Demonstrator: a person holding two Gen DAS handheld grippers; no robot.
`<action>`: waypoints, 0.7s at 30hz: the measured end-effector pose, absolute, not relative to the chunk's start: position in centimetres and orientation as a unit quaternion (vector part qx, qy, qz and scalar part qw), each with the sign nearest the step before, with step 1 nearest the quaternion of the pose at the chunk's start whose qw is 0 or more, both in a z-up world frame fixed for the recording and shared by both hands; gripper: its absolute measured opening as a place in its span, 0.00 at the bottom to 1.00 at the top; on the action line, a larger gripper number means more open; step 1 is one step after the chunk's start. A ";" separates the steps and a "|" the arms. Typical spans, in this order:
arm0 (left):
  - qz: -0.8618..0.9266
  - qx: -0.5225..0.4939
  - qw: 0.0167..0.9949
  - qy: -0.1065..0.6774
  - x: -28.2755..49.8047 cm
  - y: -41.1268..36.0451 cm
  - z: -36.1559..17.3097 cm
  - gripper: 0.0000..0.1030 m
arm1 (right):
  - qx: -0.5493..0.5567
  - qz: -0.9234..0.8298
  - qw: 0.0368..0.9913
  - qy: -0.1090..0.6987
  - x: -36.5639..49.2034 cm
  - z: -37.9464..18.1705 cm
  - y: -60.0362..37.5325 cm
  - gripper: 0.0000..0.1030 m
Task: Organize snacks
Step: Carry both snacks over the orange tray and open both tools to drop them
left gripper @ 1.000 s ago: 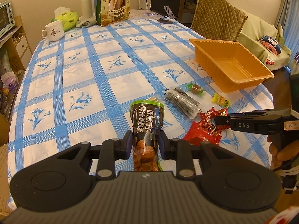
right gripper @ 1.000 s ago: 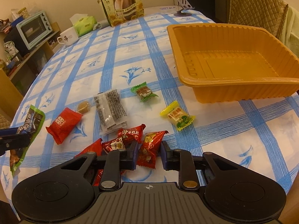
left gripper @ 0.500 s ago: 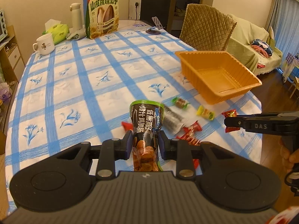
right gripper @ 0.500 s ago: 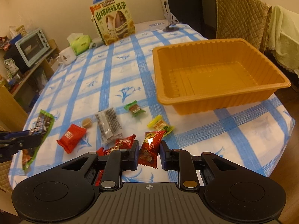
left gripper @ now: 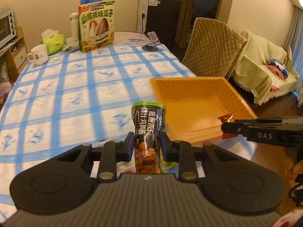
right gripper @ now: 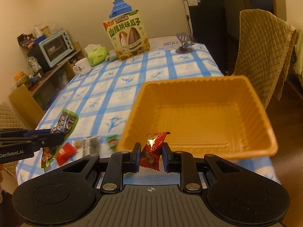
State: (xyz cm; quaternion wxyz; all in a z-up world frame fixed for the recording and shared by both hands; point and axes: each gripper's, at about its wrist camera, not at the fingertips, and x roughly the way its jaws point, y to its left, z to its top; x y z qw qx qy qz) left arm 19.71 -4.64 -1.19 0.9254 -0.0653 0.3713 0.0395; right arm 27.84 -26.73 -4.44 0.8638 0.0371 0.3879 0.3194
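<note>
- Orange plastic tray (right gripper: 223, 87) sits near the right edge of the table, on the blue-and-white checked tablecloth (left gripper: 62, 87); its inside looks bare.
- Left gripper (left gripper: 147, 144) pinches a tall dark snack pouch (left gripper: 148, 124) with a green top edge and white lettering, the pads pressed against its narrowed middle, the pouch upright between them.
- From the left wrist view the pouch stands in front of the tray's near left corner, held above the cloth.
- Right gripper (right gripper: 151, 152) pinches a small red candy wrapper (right gripper: 152, 149) with gold print, which stands upright between the pads, in line with the tray's near rim.
- In the left wrist view the right gripper (left gripper: 227, 127) reaches in from the right, its red candy (left gripper: 226, 118) showing against the tray's near right corner.
- Loose snacks lie on the cloth left of the tray, blurred: a red packet (right gripper: 65, 151), a green-wrapped candy (right gripper: 112, 141), a dark clear-wrapped packet (right gripper: 92, 143) and a small round brownish piece (right gripper: 77, 143).
- At the far end of the table stand a sunflower-seed box (left gripper: 97, 26), a white mug (left gripper: 38, 54), a green tissue pack (left gripper: 54, 42) and a white bottle (left gripper: 74, 26).
- A chair with a quilted cover (left gripper: 214, 47) stands beyond the tray, and a toaster oven (right gripper: 55, 47) sits on a shelf to the left.
</note>
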 end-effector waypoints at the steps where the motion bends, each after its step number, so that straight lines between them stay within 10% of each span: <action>1: 0.041 -0.070 0.925 0.371 20.5 -5.7 -1.2 0.26 | 0.035 0.322 0.863 0.388 28.6 -4.5 -27.5 0.23; 21: 0.079 -0.100 0.905 0.407 33.4 -15.1 -3.9 0.26 | 0.004 0.347 0.839 0.419 37.5 -8.0 -33.4 0.23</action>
